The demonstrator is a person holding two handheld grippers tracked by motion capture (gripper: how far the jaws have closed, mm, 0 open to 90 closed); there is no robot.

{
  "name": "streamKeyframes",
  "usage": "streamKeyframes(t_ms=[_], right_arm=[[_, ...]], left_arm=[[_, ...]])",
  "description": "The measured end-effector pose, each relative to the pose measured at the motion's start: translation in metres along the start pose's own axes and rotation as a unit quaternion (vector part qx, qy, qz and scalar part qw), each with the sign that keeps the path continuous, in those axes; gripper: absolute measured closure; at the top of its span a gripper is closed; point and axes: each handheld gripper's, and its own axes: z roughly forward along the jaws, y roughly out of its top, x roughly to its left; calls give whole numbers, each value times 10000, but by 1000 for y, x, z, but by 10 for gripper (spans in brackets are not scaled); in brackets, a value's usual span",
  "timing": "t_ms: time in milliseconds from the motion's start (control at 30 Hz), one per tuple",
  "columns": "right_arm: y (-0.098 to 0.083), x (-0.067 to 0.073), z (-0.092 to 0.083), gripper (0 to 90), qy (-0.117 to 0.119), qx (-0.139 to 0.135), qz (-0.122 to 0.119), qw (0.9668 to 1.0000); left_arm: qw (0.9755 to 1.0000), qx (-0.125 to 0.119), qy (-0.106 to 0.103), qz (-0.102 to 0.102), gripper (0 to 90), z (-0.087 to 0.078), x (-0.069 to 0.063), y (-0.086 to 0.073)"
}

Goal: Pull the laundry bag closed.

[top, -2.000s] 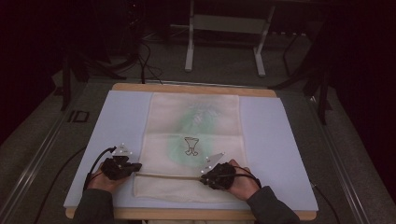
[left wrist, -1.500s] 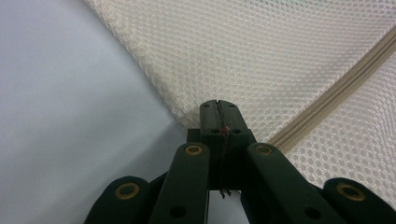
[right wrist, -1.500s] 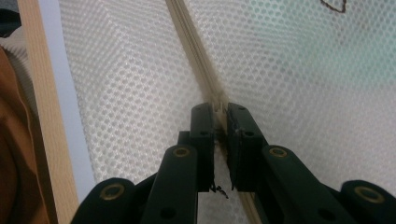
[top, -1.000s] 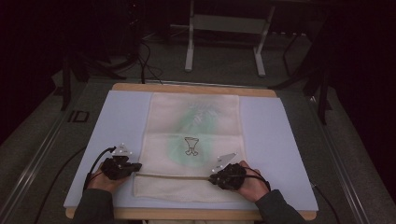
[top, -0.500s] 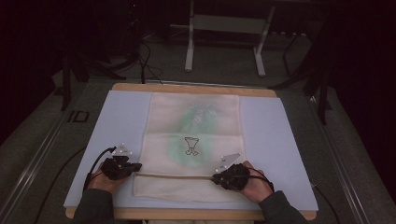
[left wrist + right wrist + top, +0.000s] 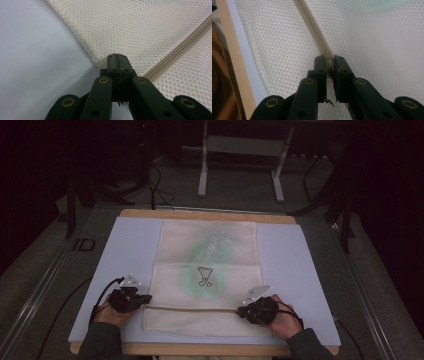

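Near the counter's front edge, the left hand-held gripper pins the cream mesh zipper bag's corner while the right hand-held gripper is clenched on its beige zipper, probably so the bag stays taut for zipping.

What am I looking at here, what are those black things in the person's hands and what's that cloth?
A person sits at a table covered by a pale blue mat and holds a hand-held gripper in each hand. The high view looks down from above; the two close views come from cameras riding on each gripper.

On the mat lies a cream mesh bag with a zipper across its near end and something green showing through the mesh.

The left gripper is shut on the bag's left edge, by the zipper's end. The right gripper sits on the zipper line, and its fingers seem to pinch a small piece of the zipper, perhaps the slider.
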Motion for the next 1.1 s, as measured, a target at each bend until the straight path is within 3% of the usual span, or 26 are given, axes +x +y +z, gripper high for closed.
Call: streamKeyframes(t_ms=[1100], right_arm=[[-37, -17, -23, 821, -181, 40, 485, 9987]], left_arm=[[10000, 10, -9, -28, 895, 0, 0, 0]])
